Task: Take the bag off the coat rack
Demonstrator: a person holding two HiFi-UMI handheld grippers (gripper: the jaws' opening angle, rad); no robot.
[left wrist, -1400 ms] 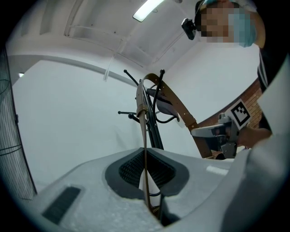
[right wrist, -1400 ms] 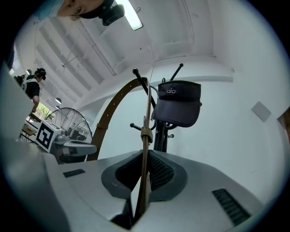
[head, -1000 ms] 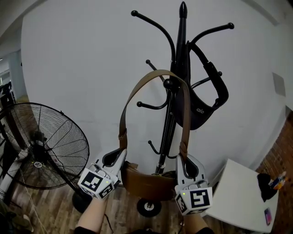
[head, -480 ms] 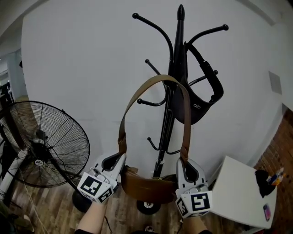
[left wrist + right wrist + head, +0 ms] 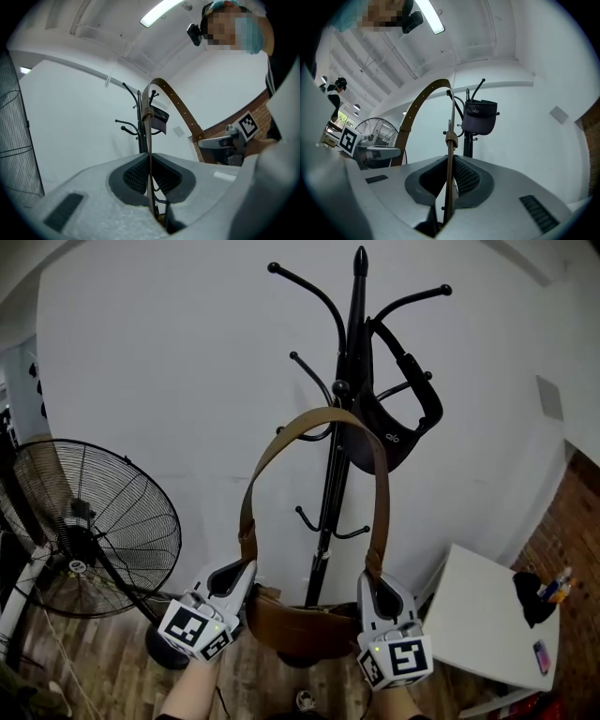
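1. Shows brown bag (image 5: 298,626) slung low before the coat rack (image 5: 356,324), strap (image 5: 323,413) arching up across its pole.
2. Finds left tongs (image 5: 246,566) clamped tight on the strap's left end, right tongs (image 5: 372,579) pinching the right end.
3. Takes in black cap (image 5: 398,427) on an upper peg, fan (image 5: 103,521) at left, white desk (image 5: 483,634) at right.
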